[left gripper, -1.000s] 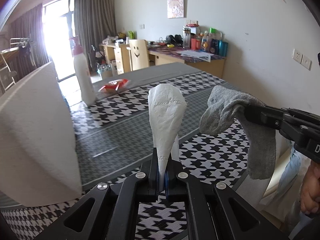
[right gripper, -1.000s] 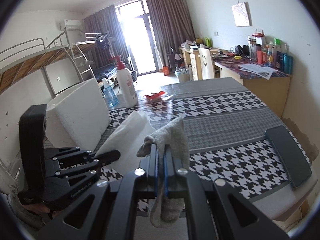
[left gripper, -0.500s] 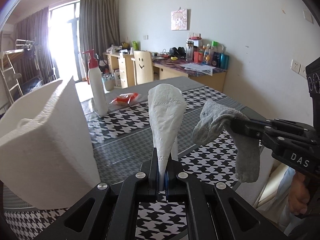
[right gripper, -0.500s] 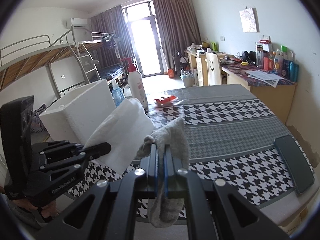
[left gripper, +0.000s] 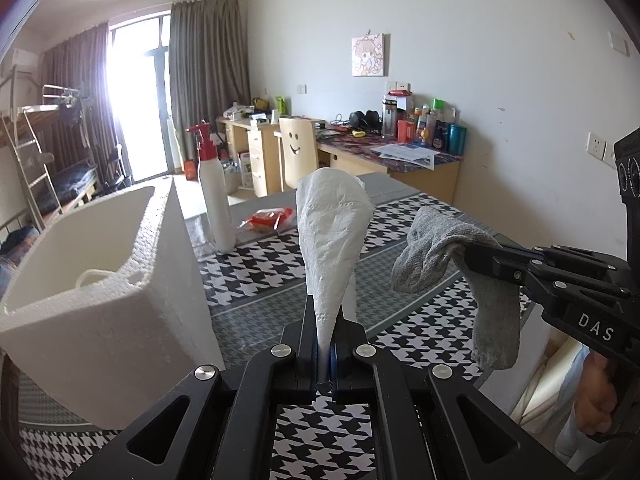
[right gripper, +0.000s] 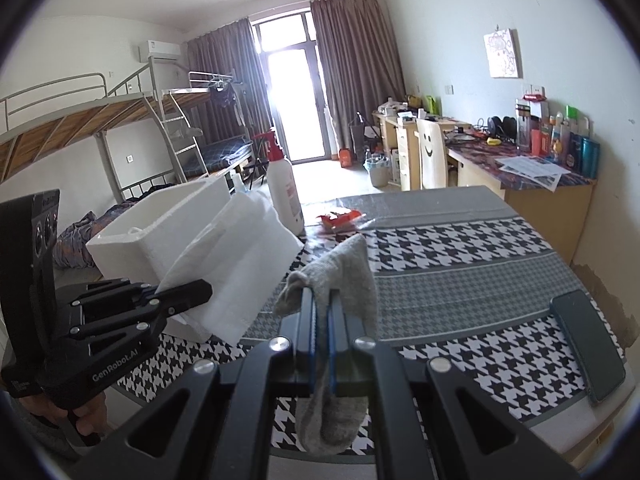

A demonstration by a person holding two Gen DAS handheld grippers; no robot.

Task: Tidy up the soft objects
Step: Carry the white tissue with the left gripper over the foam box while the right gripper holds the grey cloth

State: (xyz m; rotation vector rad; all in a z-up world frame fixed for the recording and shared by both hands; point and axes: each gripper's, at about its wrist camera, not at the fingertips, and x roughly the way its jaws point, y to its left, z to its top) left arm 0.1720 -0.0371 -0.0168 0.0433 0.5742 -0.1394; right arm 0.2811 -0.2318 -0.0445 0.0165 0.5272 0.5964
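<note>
Left gripper (left gripper: 326,316): jaws clamped on a white tissue (left gripper: 332,240), which stands up out of them in a cone, held in the air above the tabletop (left gripper: 256,280). In the right wrist view the same tissue (right gripper: 240,264) hangs wide off the left gripper (right gripper: 200,290), in front of the foam box.

Right gripper (right gripper: 320,312): jaws clamped on a grey sock (right gripper: 344,276). Sock is draped over them, toe end bunched above, the rest hanging below. From the left wrist view the sock (left gripper: 452,264) sits just right of the tissue, apart from it, also off the tabletop, pinched by the right gripper (left gripper: 476,258).

White foam box (left gripper: 100,280) sits on the tabletop at the left, open top, just beside the left gripper. Something white and looped lies inside; can't tell what.

Behind it: white pump bottle (left gripper: 214,200) with red top, upright. Red packet (left gripper: 266,218) lies flat just right of the bottle. Dark phone (right gripper: 586,344) lies flat near the tabletop's right edge, well apart from the rest.
</note>
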